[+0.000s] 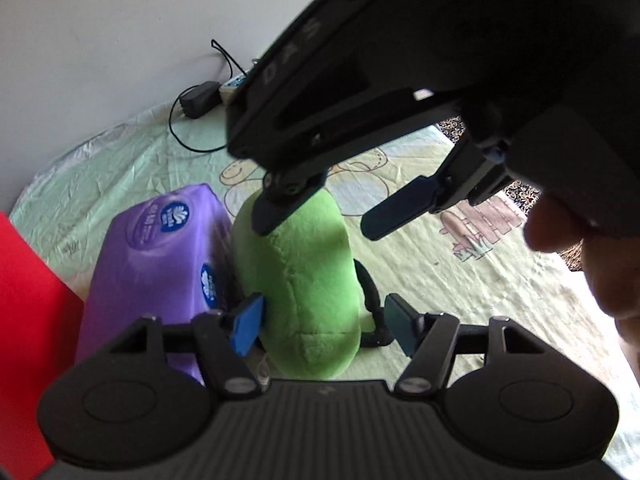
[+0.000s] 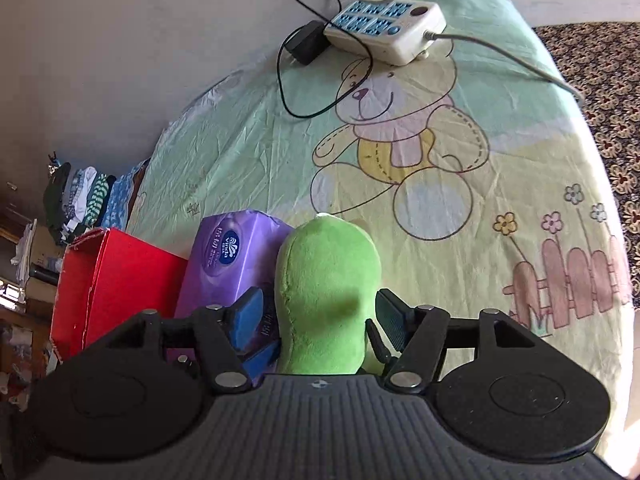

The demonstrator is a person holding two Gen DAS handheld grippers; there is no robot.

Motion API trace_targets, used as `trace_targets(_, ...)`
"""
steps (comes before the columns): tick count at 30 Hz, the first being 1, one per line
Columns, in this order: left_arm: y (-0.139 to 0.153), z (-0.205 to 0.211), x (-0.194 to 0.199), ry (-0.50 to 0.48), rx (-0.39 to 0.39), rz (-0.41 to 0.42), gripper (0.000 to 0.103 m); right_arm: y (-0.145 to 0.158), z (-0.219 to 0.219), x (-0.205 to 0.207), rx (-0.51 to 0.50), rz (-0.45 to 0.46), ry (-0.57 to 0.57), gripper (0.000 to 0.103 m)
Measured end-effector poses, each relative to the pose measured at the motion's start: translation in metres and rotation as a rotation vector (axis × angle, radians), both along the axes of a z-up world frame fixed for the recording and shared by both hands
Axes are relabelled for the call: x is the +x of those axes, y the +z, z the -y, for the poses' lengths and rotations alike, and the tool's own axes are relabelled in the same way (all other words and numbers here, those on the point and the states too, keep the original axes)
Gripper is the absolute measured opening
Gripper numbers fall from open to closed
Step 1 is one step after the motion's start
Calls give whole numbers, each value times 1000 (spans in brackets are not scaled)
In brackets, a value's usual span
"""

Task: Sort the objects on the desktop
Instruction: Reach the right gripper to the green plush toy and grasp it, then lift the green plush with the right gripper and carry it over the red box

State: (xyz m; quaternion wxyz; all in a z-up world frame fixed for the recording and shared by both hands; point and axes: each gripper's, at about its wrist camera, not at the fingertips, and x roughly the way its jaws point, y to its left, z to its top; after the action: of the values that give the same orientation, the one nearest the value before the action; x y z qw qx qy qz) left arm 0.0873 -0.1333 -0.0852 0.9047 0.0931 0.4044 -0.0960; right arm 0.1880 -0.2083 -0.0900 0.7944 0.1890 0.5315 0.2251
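I see a white power strip [image 2: 386,32] with blue sockets at the far edge of the bear-print sheet [image 2: 248,152], and a black adapter [image 2: 306,42] just beside it. Folded clothes [image 2: 86,198] are stacked beyond the sheet's left edge.

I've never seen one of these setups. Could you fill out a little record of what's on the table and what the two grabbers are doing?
Surface: table under a teddy-bear cloth
Green plush toy: upright, beside the tissue pack
Purple tissue pack: between toy and box
Red box: open, at the left
Power strip: far edge, black adapter next to it
Left gripper: jaws open around the toy
Right gripper: jaws open around the toy
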Motion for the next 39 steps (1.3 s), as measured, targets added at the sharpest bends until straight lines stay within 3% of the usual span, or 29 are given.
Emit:
trace_targets(5, -4, 4, 0, -14, 40, 14, 67, -21, -9, 12, -6, -63, 26, 66)
trace_targets(17, -17, 6, 11, -6, 93, 20, 70, -47, 1, 16, 135, -155, 1, 66)
trace_targets(19, -16, 8, 8, -19, 105, 25, 59, -44, 5, 12, 131, -143, -7, 63)
trace_targets(21, -13, 9, 3, -41, 96, 13, 55, -41, 10, 6, 125, -136, -23, 61)
trace_targets(28, 9, 9, -29, -98, -10, -3, 55, -34, 27, -26, 114, -118, -67, 60)
trace_targets(39, 50, 5, -77, -146, -22, 118, 55, 1, 41, -74, 190, -29, -139, 60)
